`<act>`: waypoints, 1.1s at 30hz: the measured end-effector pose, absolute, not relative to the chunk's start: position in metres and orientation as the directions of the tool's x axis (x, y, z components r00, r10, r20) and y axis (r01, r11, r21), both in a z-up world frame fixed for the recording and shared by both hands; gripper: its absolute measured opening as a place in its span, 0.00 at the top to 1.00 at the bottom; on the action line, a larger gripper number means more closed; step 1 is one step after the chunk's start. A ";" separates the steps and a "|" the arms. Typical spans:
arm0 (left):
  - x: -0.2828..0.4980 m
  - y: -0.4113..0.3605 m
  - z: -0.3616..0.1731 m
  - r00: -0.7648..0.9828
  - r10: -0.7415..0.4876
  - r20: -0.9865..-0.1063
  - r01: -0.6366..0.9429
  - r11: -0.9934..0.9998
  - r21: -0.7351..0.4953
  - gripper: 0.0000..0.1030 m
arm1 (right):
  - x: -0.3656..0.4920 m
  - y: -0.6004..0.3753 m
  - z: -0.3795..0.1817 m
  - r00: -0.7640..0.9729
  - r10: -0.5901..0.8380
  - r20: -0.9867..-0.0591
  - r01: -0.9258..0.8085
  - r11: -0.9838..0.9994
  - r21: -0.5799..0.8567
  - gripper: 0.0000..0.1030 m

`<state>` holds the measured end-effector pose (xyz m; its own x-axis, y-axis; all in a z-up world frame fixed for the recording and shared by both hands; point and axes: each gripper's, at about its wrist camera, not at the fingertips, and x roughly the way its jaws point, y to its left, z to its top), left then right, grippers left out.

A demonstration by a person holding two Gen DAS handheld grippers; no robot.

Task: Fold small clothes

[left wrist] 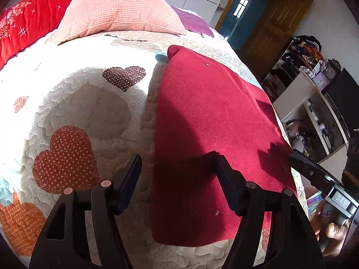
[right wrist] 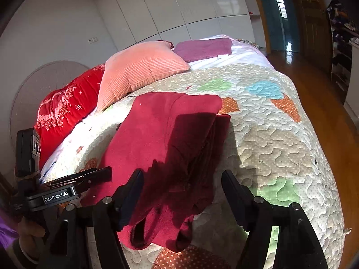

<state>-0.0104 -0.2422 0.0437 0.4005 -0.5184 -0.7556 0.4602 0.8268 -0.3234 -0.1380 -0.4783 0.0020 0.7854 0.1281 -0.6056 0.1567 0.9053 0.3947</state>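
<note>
A dark red fleece garment [left wrist: 213, 112] lies folded on the heart-patterned quilt [left wrist: 78, 103] of a bed. My left gripper [left wrist: 177, 157] is open over the garment's near left edge, one finger over the quilt and the other over the red cloth. In the right wrist view the garment [right wrist: 161, 130] shows stacked layers along its right side and a loose end near the bed's edge. My right gripper [right wrist: 182, 172] is open just above that near end, with cloth below the gap and the pads off it. The left gripper's fingers [right wrist: 94, 174] show at the garment's left edge.
A peach pillow [right wrist: 139, 71] and a red patterned cushion [right wrist: 65, 112] lie at the head of the bed, a folded purple cloth [right wrist: 202, 49] beyond them. The quilt [right wrist: 280, 145] drops off to a wooden floor [right wrist: 325, 103]. Cluttered white shelves [left wrist: 309, 94] stand beside the bed.
</note>
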 end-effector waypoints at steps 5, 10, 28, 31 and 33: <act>0.010 -0.256 0.029 0.329 -0.567 -0.755 0.469 0.792 -0.391 0.23 | -0.105 -0.502 -0.024 0.771 0.227 -0.594 0.167 0.829 0.534 0.30; 0.025 -0.261 0.022 0.295 -0.605 -0.740 0.460 0.768 -0.445 0.19 | -0.083 -0.501 -0.039 0.780 0.291 -0.554 0.125 0.796 0.593 0.27; -0.077 -0.195 0.074 0.400 -0.562 -0.724 0.483 0.801 -0.355 0.51 | -0.153 -0.433 0.012 0.739 0.414 -0.531 -0.063 0.827 0.558 0.58; -0.100 -0.181 0.059 0.358 -0.526 -0.771 0.471 0.815 -0.337 0.51 | -0.168 -0.419 -0.008 0.693 0.379 -0.613 -0.016 0.858 0.513 0.52; -0.111 -0.176 0.053 0.384 -0.503 -0.774 0.467 0.829 -0.307 0.51 | -0.179 -0.424 -0.012 0.700 0.340 -0.627 0.021 0.869 0.495 0.48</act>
